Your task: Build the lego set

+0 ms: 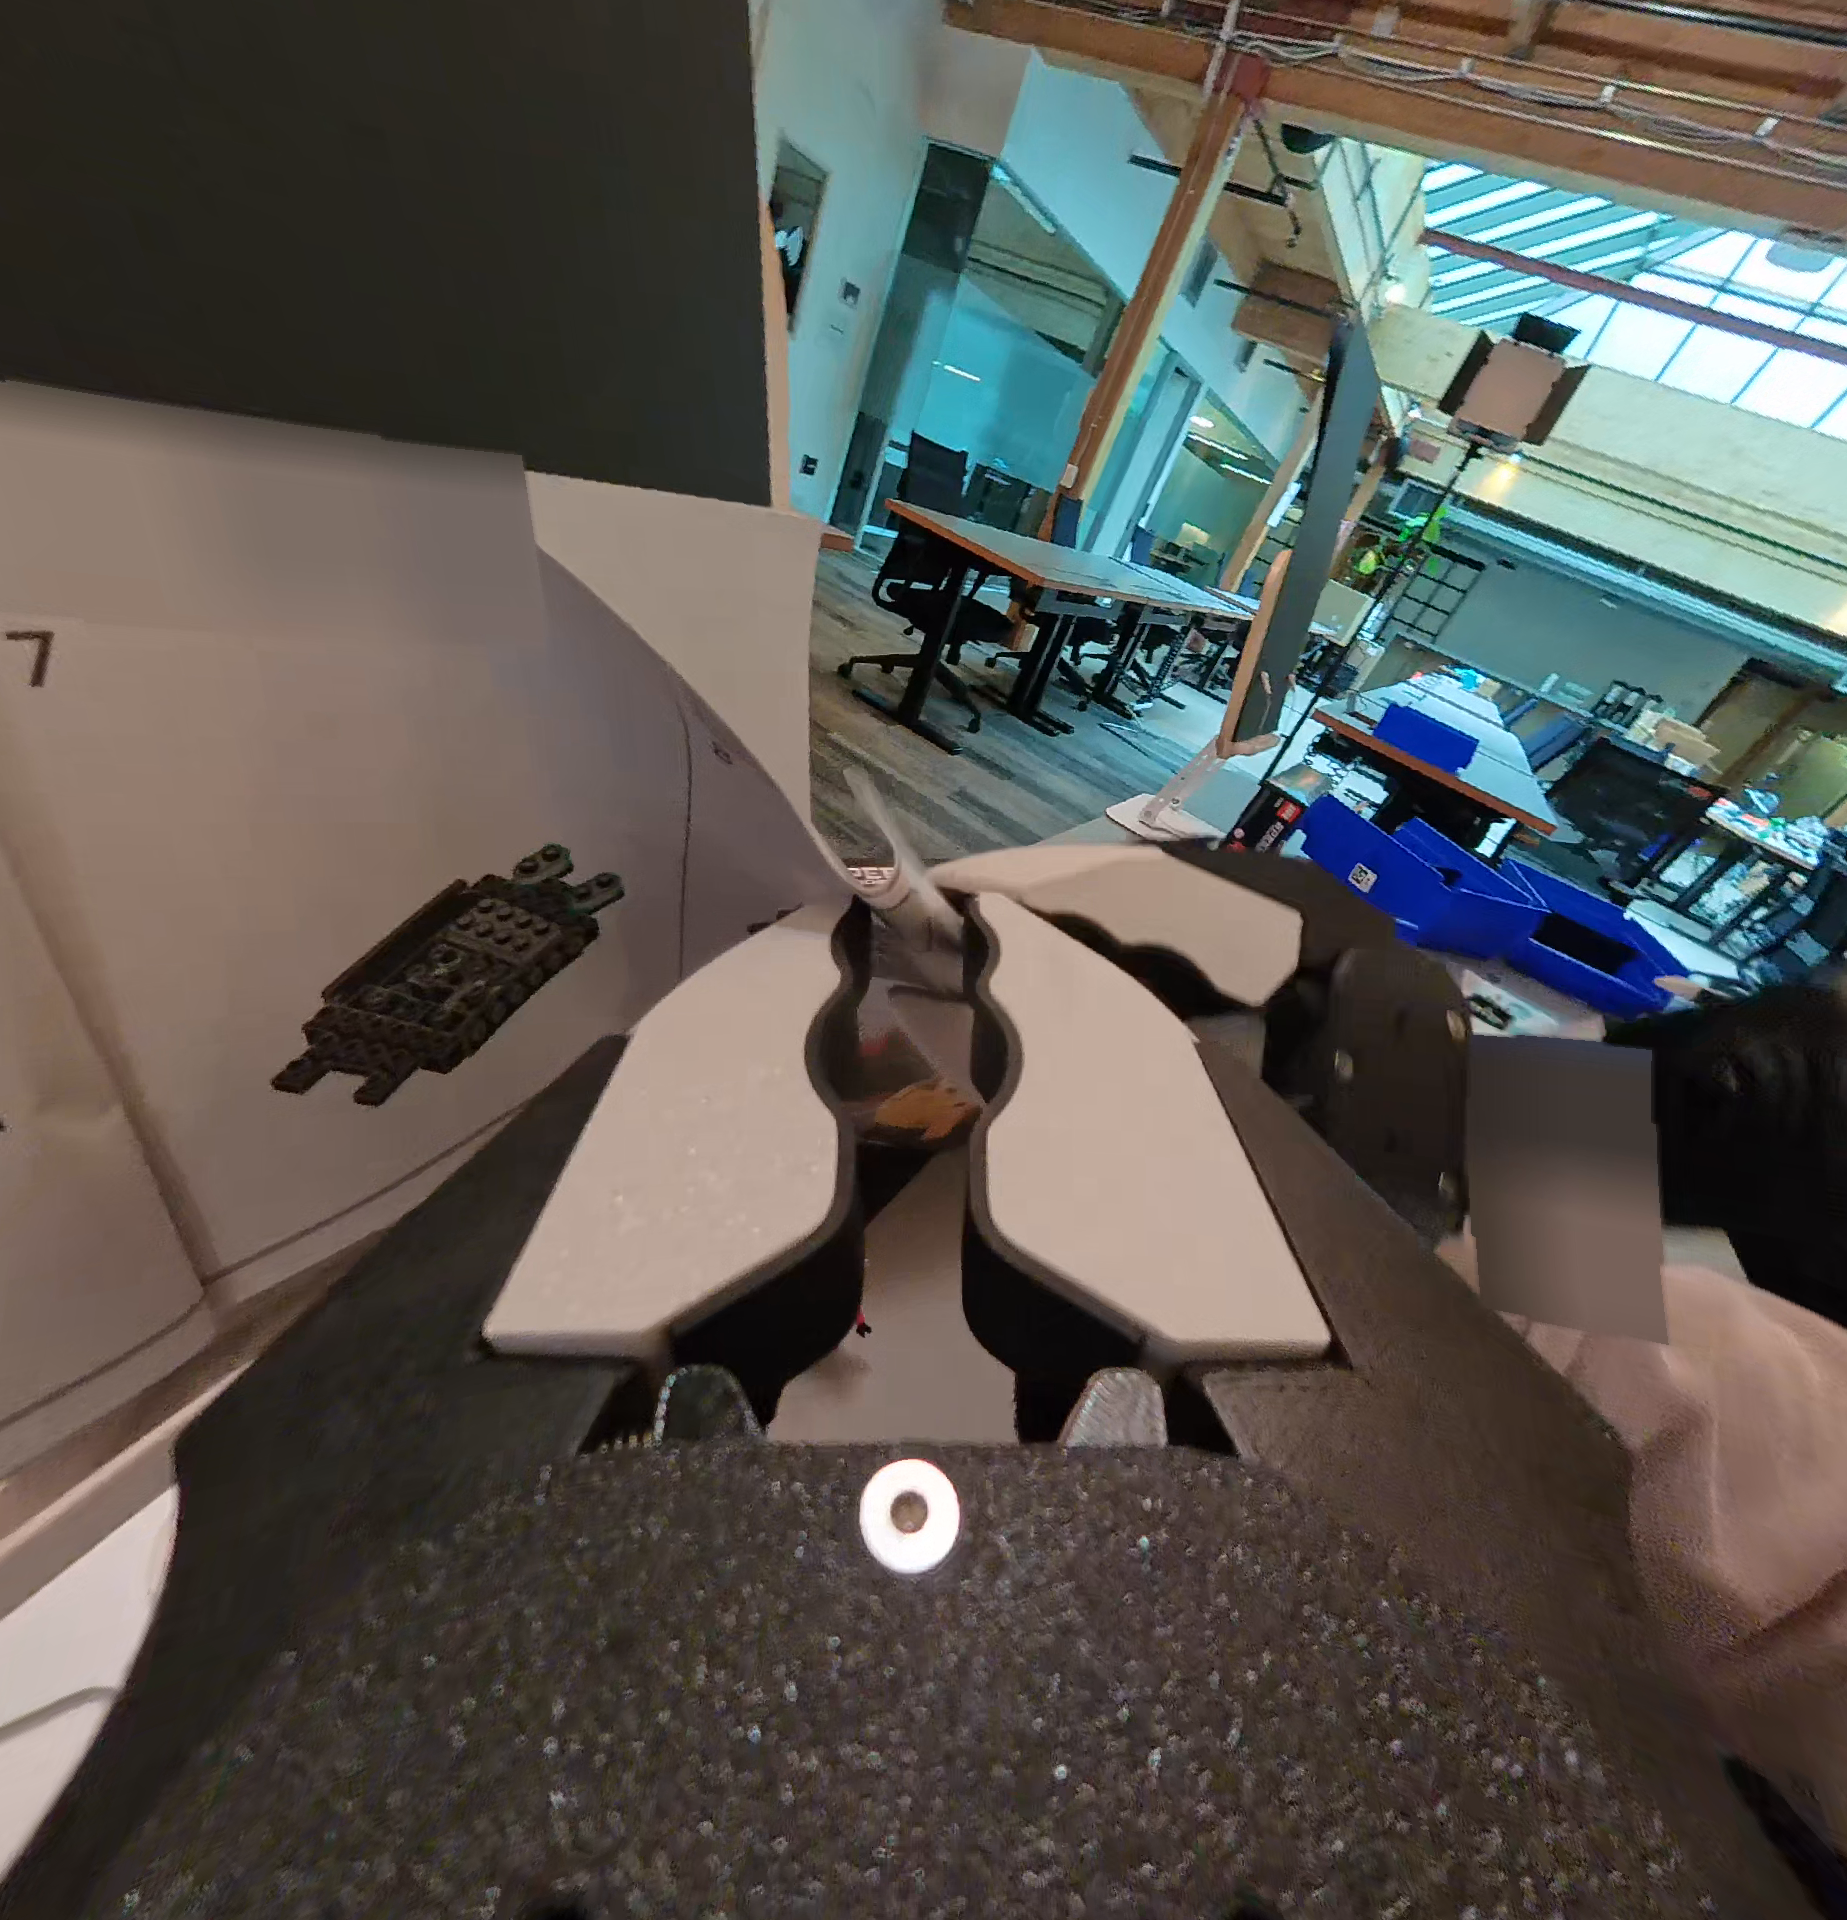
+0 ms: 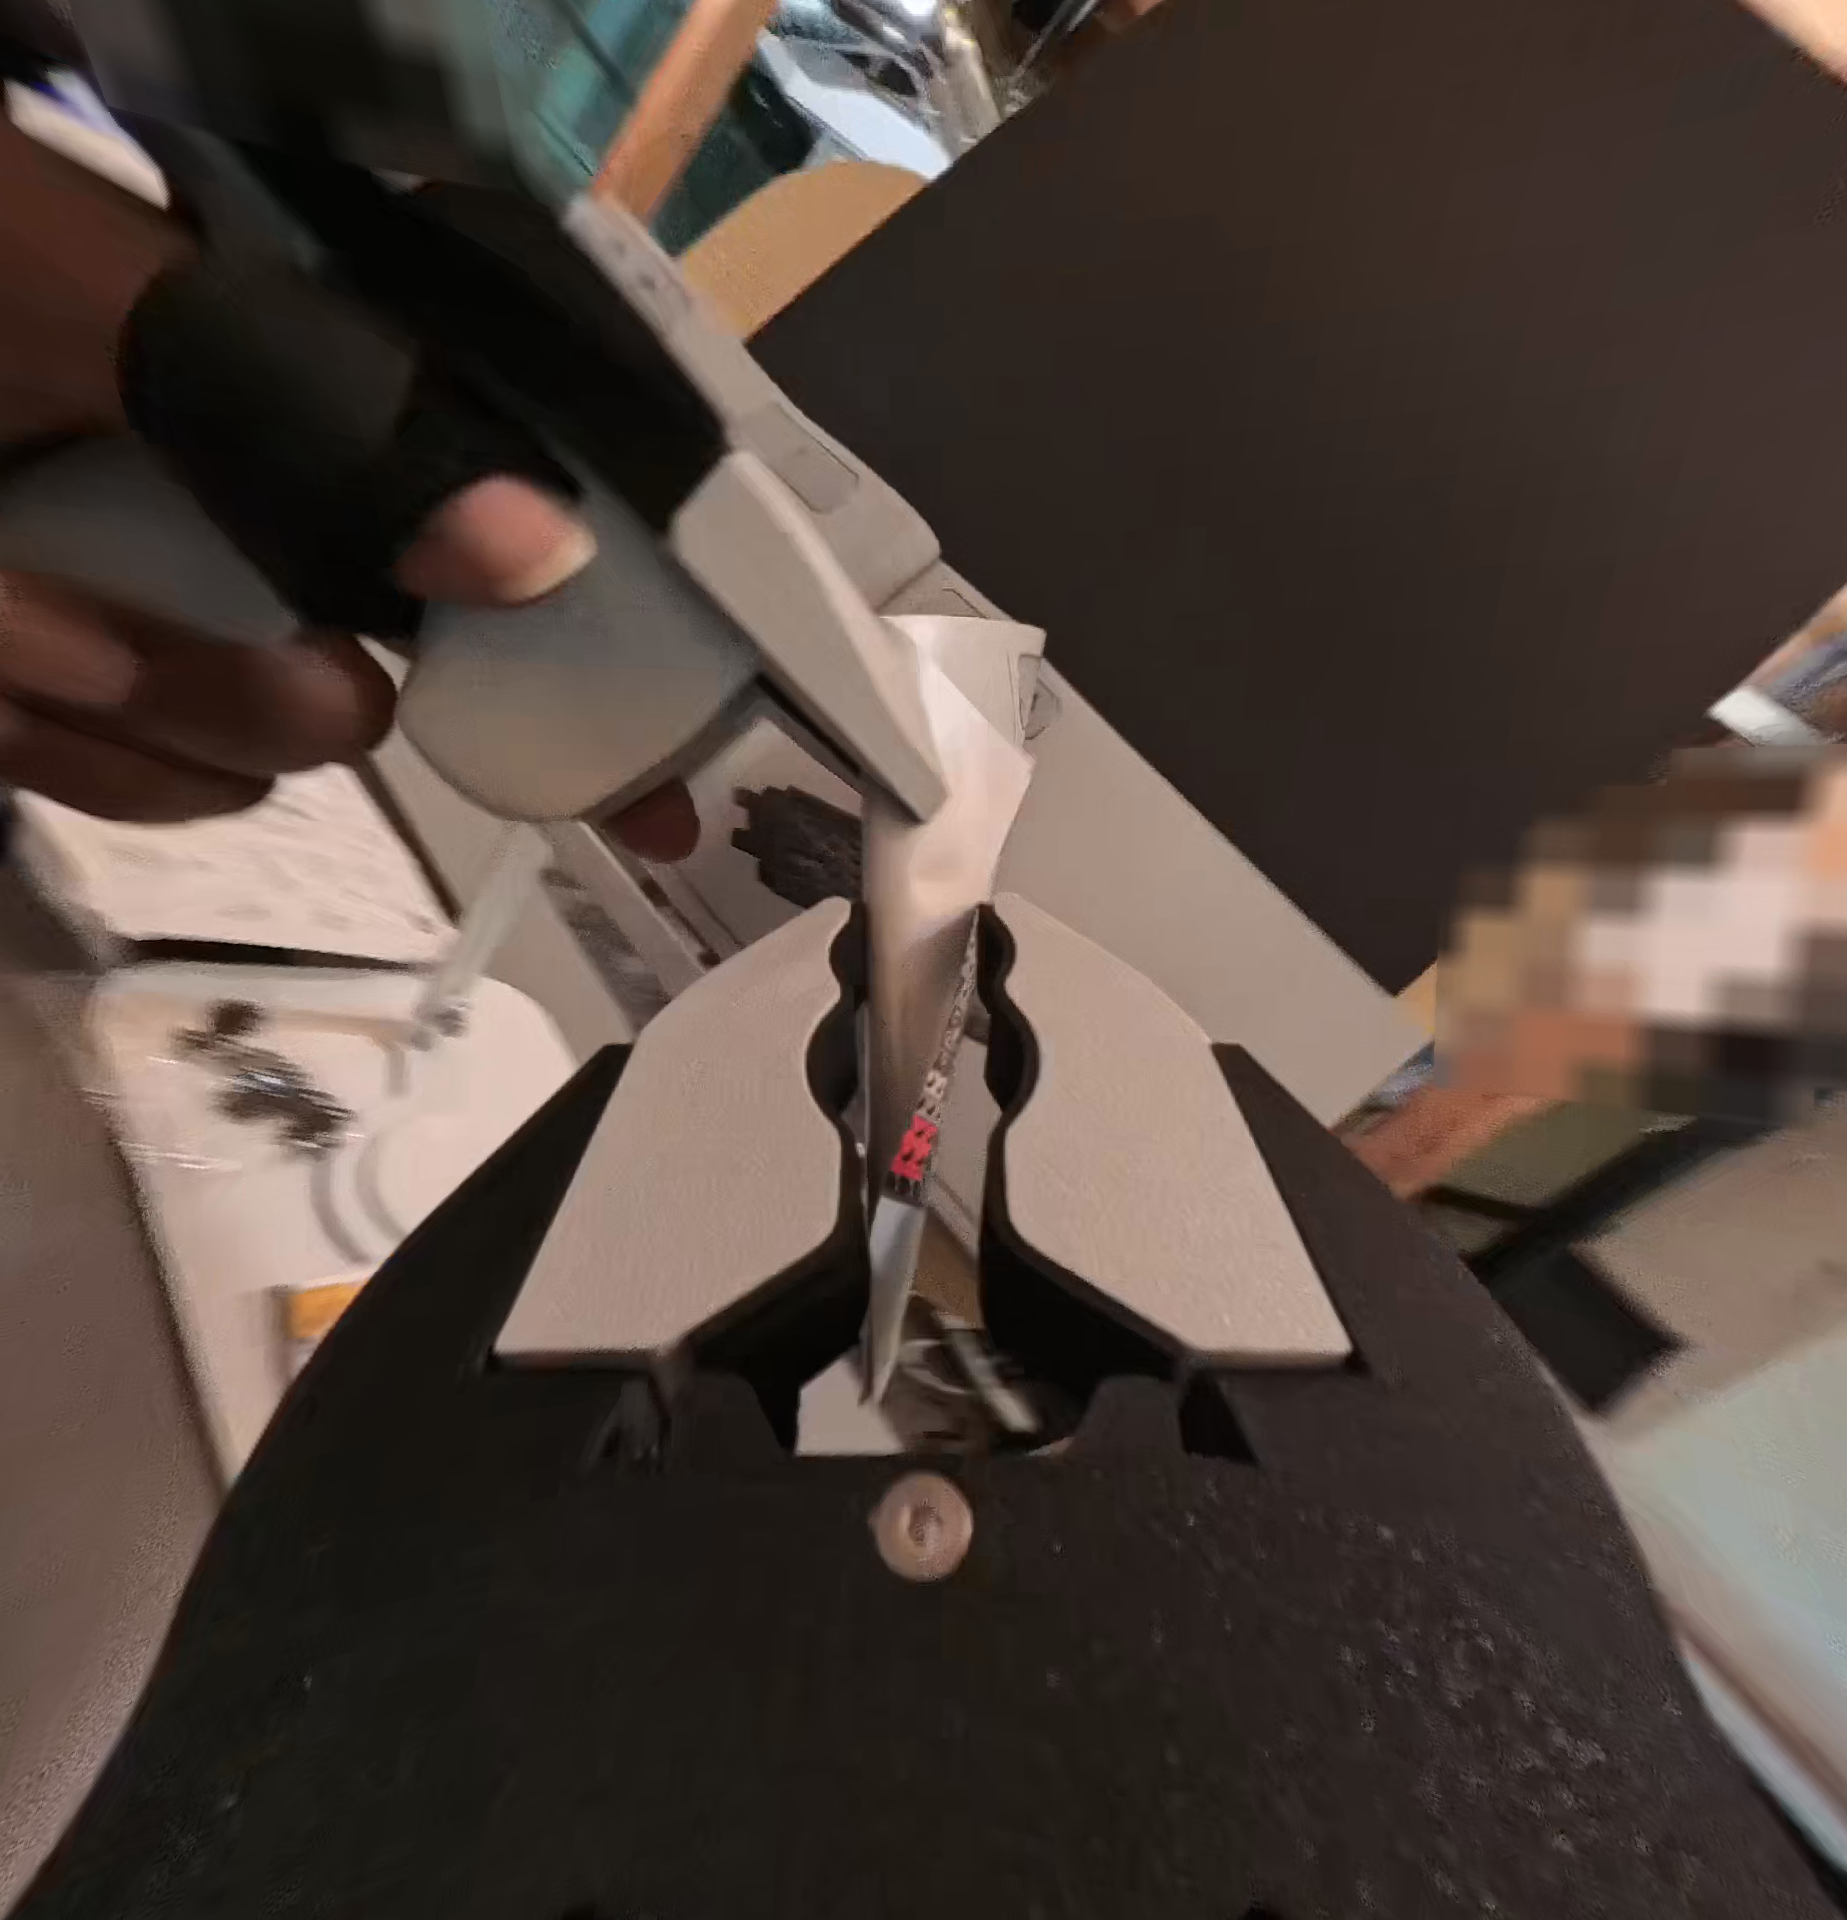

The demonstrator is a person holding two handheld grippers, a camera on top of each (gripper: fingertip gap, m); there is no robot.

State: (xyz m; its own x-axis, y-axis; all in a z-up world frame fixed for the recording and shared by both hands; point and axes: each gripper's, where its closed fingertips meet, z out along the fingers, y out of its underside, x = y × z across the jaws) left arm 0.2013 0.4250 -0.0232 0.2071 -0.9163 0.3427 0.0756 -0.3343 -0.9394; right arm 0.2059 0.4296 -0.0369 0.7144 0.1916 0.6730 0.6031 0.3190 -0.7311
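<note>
My left gripper (image 1: 914,914) pinches a paper bag (image 1: 903,904) at centre frame. My right gripper (image 2: 919,935) pinches the same bag, fingers nearly together. A booklet (image 1: 275,883) stands at left.

A small crumpled paper packet (image 2: 934,1049), white with red and black print, stands pinched upright in the air. Behind it an instruction sheet (image 1: 275,831) stands open, showing a black brick model (image 1: 451,977).

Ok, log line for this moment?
left tool: shut on bag | right tool: shut on bag | booklet: open
</note>
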